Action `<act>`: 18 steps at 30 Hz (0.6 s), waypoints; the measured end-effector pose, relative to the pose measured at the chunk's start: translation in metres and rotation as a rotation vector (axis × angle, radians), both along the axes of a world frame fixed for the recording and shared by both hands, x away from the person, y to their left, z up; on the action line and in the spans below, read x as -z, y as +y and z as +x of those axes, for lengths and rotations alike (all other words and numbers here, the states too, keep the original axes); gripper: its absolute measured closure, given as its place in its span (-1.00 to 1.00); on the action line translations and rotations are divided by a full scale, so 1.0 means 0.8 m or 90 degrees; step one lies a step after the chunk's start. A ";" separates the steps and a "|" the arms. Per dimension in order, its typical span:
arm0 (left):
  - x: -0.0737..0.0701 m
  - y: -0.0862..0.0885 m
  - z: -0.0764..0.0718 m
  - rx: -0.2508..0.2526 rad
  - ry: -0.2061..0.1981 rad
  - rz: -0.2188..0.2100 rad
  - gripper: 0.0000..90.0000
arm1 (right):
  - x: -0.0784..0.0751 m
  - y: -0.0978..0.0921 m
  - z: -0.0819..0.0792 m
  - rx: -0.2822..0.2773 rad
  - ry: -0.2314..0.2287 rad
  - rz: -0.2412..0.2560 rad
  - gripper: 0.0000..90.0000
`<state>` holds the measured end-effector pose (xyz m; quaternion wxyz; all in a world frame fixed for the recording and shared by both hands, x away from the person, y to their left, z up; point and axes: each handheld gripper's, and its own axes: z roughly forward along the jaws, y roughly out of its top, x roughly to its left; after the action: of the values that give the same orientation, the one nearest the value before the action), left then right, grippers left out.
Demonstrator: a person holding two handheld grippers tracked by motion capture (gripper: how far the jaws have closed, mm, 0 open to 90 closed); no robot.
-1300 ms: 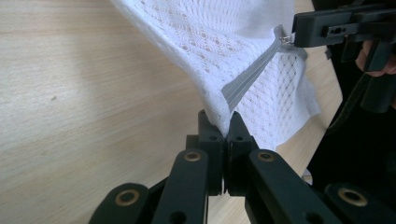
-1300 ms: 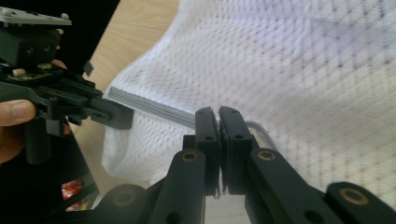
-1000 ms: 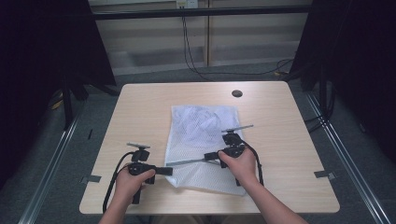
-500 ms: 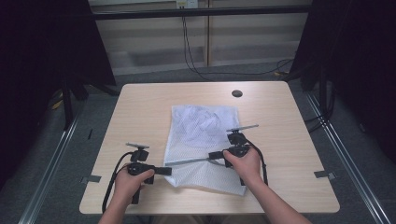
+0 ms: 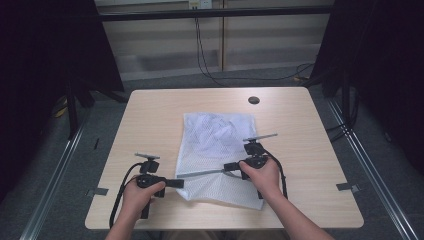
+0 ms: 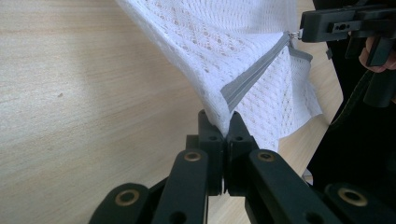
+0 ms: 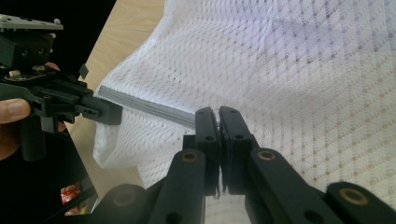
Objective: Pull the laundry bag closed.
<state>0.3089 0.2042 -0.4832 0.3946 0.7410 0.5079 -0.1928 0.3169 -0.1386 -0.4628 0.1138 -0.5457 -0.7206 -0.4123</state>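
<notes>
White mesh bag (image 5: 220, 150) lies in the middle of the table (image 5: 150, 115), with its grey zipper (image 5: 200, 173) stretched between both grippers. The left gripper (image 6: 223, 125) pinches the bag's corner at the zipper end. The right gripper (image 7: 218, 120) is closed on the zipper's pull, which its jaws hide; the bag's contents are unclear.

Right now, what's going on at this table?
A person works a white mesh laundry bag lying on the light wooden table. The left gripper is shut on the end of the bag's grey zipper strip. The right gripper is clamped farther along, at the zipper pull, with the strip taut between them.
</notes>
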 end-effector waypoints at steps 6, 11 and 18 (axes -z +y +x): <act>0.000 0.000 0.000 -0.003 0.005 -0.004 0.97 | -0.001 -0.003 0.000 0.002 0.004 -0.001 0.94; 0.000 0.001 0.000 -0.002 -0.001 0.000 0.97 | 0.000 -0.006 0.000 0.002 0.000 0.001 0.94; 0.000 0.000 0.000 -0.002 0.006 -0.003 0.97 | 0.000 -0.007 -0.001 0.001 0.003 0.004 0.94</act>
<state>0.3087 0.2044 -0.4831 0.3943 0.7380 0.5108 -0.1972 0.3162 -0.1443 -0.4628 0.1169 -0.5466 -0.7187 -0.4135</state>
